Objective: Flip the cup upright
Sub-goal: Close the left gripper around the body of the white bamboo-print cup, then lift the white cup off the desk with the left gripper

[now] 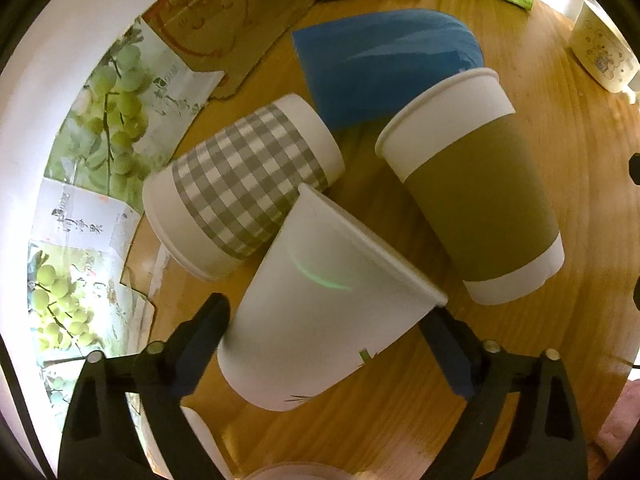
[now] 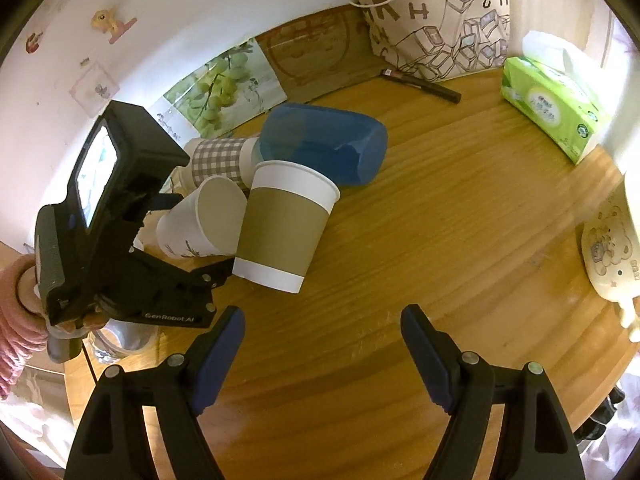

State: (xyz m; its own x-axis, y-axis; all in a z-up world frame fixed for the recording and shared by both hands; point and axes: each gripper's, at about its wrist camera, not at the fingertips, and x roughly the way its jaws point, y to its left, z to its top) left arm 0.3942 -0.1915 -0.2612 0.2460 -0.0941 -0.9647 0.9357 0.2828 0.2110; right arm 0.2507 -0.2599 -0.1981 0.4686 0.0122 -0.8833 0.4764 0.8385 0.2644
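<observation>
**Getting the white cup stood up without knocking the pile over**

So the left tool (image 1: 326,328) had its jaws pinched on the plain white cup (image 1: 320,300), one pad on each side of the wall near the base end. The cup was tilted, mouth pointing away and off to the right, sitting at the front of a cluster on the wooden surface (image 1: 560,160). Crowded right around it: a gingham cup (image 1: 244,184) on its side, an olive-banded cup (image 1: 476,196) leaning over, and a blue cup (image 1: 384,68) lying behind them. From the right wrist view the white cup looked like it was touching the olive one, though I couldn't say for sure.

The right tool (image 2: 322,356) was spread wide, holding nothing, hovering over bare wood well clear of the cups.

My take on doing this step well: lift first, then rotate. Swinging the rim round while low would probably clip the olive cup. Paper walls crush easily, so a light squeeze only. Pull it toward open wood, turn the wrist until the mouth faces up, set the base flat, then release.
</observation>
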